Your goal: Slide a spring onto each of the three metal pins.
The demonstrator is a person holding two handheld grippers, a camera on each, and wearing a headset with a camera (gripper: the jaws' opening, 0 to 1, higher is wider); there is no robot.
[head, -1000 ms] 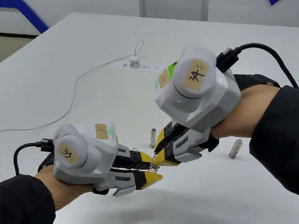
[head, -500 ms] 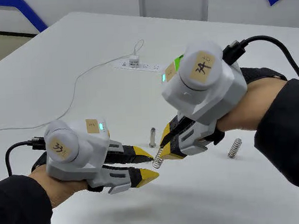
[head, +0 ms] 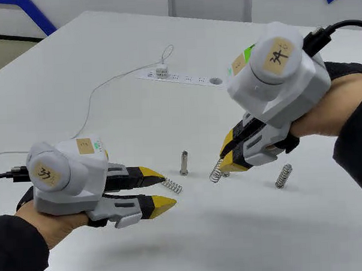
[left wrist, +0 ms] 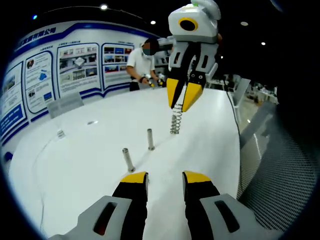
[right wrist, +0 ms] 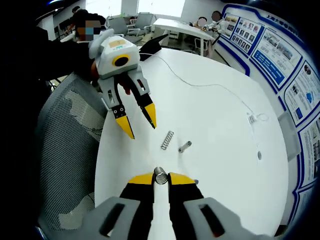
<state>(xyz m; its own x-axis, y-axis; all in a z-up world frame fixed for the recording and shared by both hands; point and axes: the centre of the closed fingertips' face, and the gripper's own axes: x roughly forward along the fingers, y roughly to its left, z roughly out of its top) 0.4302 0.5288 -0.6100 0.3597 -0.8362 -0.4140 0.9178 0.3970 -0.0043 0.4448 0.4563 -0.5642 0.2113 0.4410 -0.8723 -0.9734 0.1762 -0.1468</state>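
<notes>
My right gripper (head: 225,165) hangs over the table, shut on the top of a small steel spring (head: 217,170) that dangles from its yellow tips. In the right gripper view the spring (right wrist: 160,175) sits pinched between the jaws. One metal pin (head: 184,162) stands upright just left of it. The left gripper view shows two pins (left wrist: 128,159) (left wrist: 150,139) and the right gripper (left wrist: 182,104) with its spring (left wrist: 175,122) beyond them. My left gripper (head: 165,189) is open and holds nothing. A loose spring (head: 171,185) lies at its tips. Another spring (head: 284,175) lies to the right.
A white power strip (head: 178,80) with a plugged charger (head: 162,70) and a trailing cable (head: 90,109) lies farther back on the white table (head: 106,67). A mesh chair (right wrist: 65,150) stands at the table's near edge. People stand in the background (left wrist: 142,62).
The grippers have drawn apart: the left one pulled back to the left and is open, the right one carried its spring to the right. A loose spring now shows by the left tips.
</notes>
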